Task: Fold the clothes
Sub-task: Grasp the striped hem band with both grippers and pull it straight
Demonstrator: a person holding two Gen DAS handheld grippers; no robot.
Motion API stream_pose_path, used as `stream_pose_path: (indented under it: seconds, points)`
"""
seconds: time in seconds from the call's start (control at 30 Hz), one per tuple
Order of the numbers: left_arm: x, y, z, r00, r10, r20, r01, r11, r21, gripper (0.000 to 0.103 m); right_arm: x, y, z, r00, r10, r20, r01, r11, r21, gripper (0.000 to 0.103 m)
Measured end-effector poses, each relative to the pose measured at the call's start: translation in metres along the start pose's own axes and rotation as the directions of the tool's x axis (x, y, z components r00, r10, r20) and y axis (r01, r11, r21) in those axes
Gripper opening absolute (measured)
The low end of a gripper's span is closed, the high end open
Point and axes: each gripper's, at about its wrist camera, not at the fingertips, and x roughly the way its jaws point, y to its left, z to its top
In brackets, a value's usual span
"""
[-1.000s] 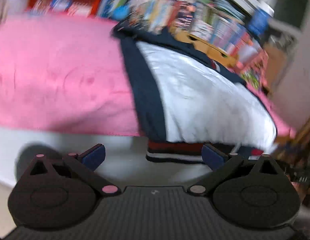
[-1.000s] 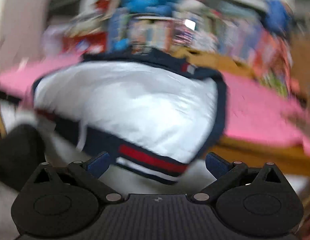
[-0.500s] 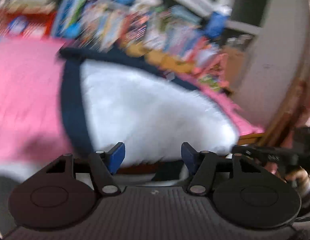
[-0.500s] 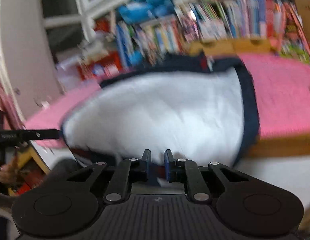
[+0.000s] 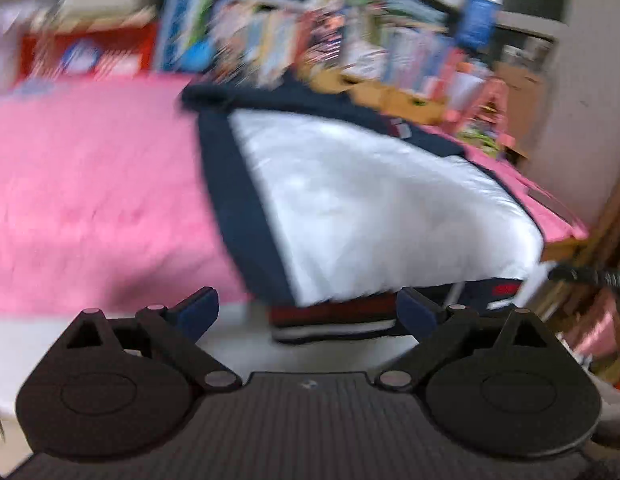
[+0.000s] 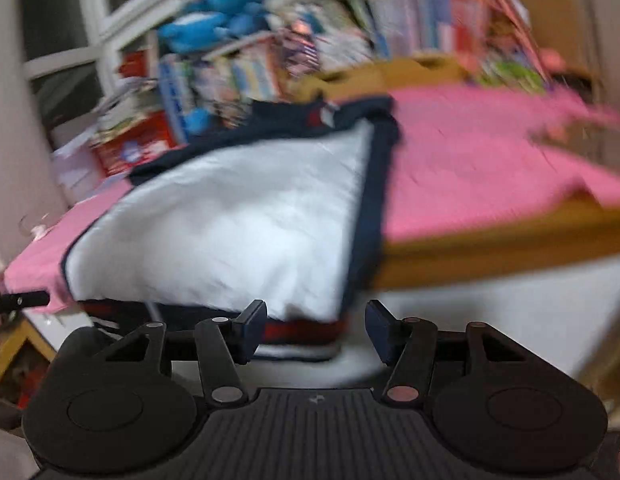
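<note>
Pink cloth [image 5: 90, 200] covers the desk [image 6: 490, 240], whose wooden edge shows in the right wrist view; behind it stands a crowded row of books [image 5: 310, 52], blurred by motion. On the cloth lies the garment [image 5: 370, 216], a navy piece with a broad white panel facing up; its striped hem [image 5: 330, 320], red, white and navy, hangs over the near edge of the desk, just ahead of both tools. Left tool [image 5: 308, 316] has its jaws wide apart with nothing between them; right tool [image 6: 316, 330] is also parted and empty, its jaws framing the hem's right end [image 6: 302, 330].

Whether the white panel is a fold already laid or the garment's own lining spread flat cannot be settled from these views; the scene fits either a garment laid out for folding or one partly folded. To handle the hem well, I judge each tool should close on the full thickness of the banded edge near a corner, not on the slippery white layer alone; both ends should rise together and level, so the cloth carries over without twisting or dragging the pink cover.

A small red, white and navy patch [image 5: 402, 130] sits near the collar; no lettering on it can be read; the book spines are too smeared to make out any title.
</note>
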Motion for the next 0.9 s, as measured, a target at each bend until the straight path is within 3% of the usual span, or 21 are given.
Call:
stream_pose_path:
  seconds: [0.13,0.17,0.3,0.37,0.5,0.77,0.87,0.9]
  points:
    - [0.02,0.012,0.001,0.999,-0.045,-0.021,0.043,0.994,-0.096,0.097,0.017,-0.021,-0.008,0.999,0.03,-0.031,-0.027,0.995,0.091,0.058]
    - [0.025,0.013,0.002,0.998,-0.057,-0.026,0.054,0.992,-0.114,0.097,0.021,-0.025,-0.009,0.998,0.041,-0.037,-0.036,0.993,0.113,0.063]
    - [0.034,0.01,0.005,0.995,-0.101,-0.023,0.095,0.981,-0.168,0.078,0.028,-0.021,-0.009,0.994,0.112,-0.018,-0.109,0.984,0.14,0.065]
    - [0.033,0.006,0.005,0.995,-0.096,-0.013,0.093,0.985,-0.147,0.077,0.028,-0.015,-0.007,0.992,0.123,-0.01,-0.121,0.986,0.117,0.064]
    - [0.025,0.001,0.005,0.989,-0.144,-0.017,0.142,0.984,-0.108,0.081,0.019,-0.007,-0.006,0.992,0.125,0.009,-0.125,0.989,0.077,0.047]
    - [0.038,-0.011,0.007,0.99,-0.137,-0.033,0.134,0.988,-0.082,0.089,0.03,-0.012,-0.007,0.995,0.103,-0.017,-0.1,0.988,0.118,0.047]
    - [0.044,-0.01,0.007,0.993,-0.115,-0.03,0.112,0.99,-0.091,0.087,0.043,-0.016,-0.007,0.994,0.108,-0.035,-0.101,0.981,0.165,0.048]
    - [0.043,-0.01,0.007,0.994,-0.106,-0.023,0.103,0.99,-0.094,0.081,0.045,-0.016,-0.007,0.993,0.109,-0.037,-0.102,0.98,0.17,0.047]
